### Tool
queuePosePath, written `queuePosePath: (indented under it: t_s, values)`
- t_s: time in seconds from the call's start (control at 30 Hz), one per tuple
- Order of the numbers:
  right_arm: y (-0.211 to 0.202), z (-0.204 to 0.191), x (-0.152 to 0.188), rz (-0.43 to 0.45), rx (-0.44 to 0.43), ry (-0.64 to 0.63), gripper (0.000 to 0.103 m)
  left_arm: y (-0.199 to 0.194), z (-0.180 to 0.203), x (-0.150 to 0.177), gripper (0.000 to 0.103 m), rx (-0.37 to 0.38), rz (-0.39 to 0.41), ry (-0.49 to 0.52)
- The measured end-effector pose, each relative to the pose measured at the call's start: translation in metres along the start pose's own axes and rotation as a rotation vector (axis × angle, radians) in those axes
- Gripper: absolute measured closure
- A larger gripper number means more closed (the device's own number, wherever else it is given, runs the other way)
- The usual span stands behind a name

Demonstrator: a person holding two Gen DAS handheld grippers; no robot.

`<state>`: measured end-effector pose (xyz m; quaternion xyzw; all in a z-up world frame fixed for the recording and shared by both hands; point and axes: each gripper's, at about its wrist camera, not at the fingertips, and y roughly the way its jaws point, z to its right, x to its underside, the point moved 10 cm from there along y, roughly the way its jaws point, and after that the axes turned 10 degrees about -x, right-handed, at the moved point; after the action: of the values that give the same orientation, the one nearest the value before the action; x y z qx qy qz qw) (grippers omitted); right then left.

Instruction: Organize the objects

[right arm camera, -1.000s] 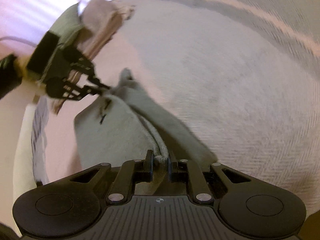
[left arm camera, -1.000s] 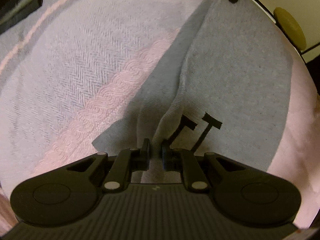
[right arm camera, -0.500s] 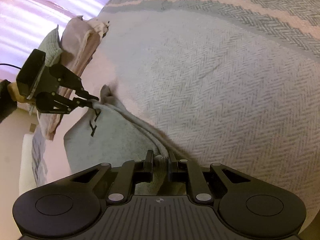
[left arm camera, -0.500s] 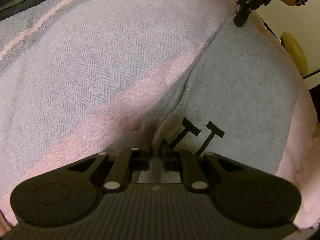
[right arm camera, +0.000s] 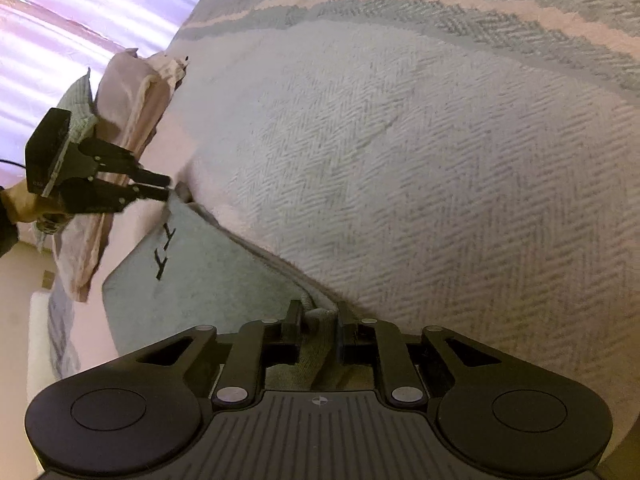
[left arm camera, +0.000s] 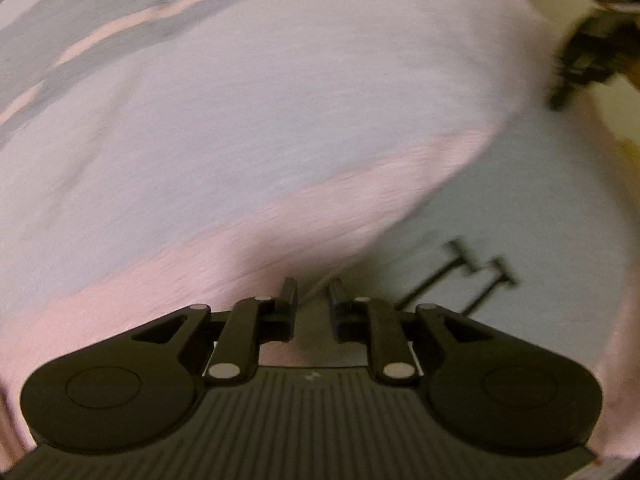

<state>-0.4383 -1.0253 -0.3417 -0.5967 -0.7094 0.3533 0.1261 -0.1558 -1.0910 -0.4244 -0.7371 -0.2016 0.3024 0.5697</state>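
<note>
Since a second ago the grey garment (left arm camera: 532,240) drops from bunched to flat on the herringbone bedspread (left arm camera: 280,120). Left wrist view, blurred: left gripper (left arm camera: 311,294) jaws look parted, probably released. Right wrist view: right gripper (right arm camera: 318,318) is clamped on the ribbed edge; garment (right arm camera: 208,276) is soft, light, limp, best held by its corners, long axis running between both grippers.

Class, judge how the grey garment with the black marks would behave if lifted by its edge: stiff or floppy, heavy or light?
Probably floppy: the grey garment's edge bunches into a soft fold between the right gripper's jaws. Likely light, since it lies thin and flat on the herringbone blanket. Its knit texture should resist slipping.
</note>
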Motion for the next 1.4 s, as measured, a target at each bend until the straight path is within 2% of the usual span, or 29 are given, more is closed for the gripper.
queuePosePath:
  t_s: [0.07,0.13,0.23,0.3,0.4,0.47,0.6,0.73,0.83,0.93,1.0,1.13,1.2,1.3,1.4]
  values:
    - [-0.006,-0.001,-0.001,0.018,0.068,-0.026,0.081,-0.007,-0.016,0.011,0.089,-0.061,-0.010,-0.048]
    - [-0.017,-0.002,-0.004,0.043,0.158,-0.063,0.064,-0.024,-0.029,0.023,0.089,-0.099,-0.004,-0.121]
    - [-0.038,-0.017,-0.004,0.091,0.233,-0.139,0.062,-0.056,-0.027,0.036,0.089,-0.114,0.033,-0.193]
    - [-0.048,-0.037,0.001,0.132,0.215,-0.160,0.062,-0.073,-0.016,0.045,0.089,-0.124,0.050,-0.221]
    - [-0.045,-0.066,0.019,0.145,0.113,-0.146,0.062,-0.085,0.013,0.054,0.089,-0.073,0.082,-0.301]
    - [-0.028,-0.072,0.031,0.116,0.071,-0.137,0.062,-0.078,0.035,0.059,0.089,-0.037,0.086,-0.348]
    - [0.001,-0.052,0.040,0.080,0.065,-0.084,0.063,-0.040,0.065,0.063,0.088,-0.009,0.058,-0.392]
    - [0.014,-0.039,0.039,0.058,0.047,-0.112,0.064,-0.011,0.060,0.071,0.088,-0.021,0.049,-0.432]
    - [0.008,-0.044,0.037,0.057,0.058,-0.117,0.064,-0.011,0.053,0.072,0.090,-0.012,0.045,-0.471]
    - [-0.008,-0.059,0.041,0.083,0.060,-0.094,0.064,-0.031,0.047,0.076,0.089,-0.080,0.037,-0.479]
    - [-0.017,-0.077,0.052,0.084,0.021,-0.106,0.064,-0.051,0.046,0.082,0.088,-0.095,0.055,-0.510]
    - [-0.009,-0.116,0.098,0.000,-0.084,-0.142,0.064,-0.091,0.061,0.101,0.088,-0.119,0.077,-0.556]
    - [0.005,-0.125,0.117,-0.039,-0.105,-0.163,0.064,-0.100,0.075,0.114,0.088,-0.114,0.075,-0.579]
    - [0.026,-0.122,0.135,-0.065,-0.078,-0.164,0.064,-0.099,0.092,0.131,0.088,-0.117,0.067,-0.596]
    - [0.038,-0.110,0.145,-0.063,-0.032,-0.174,0.064,-0.076,0.103,0.139,0.084,-0.150,0.054,-0.522]
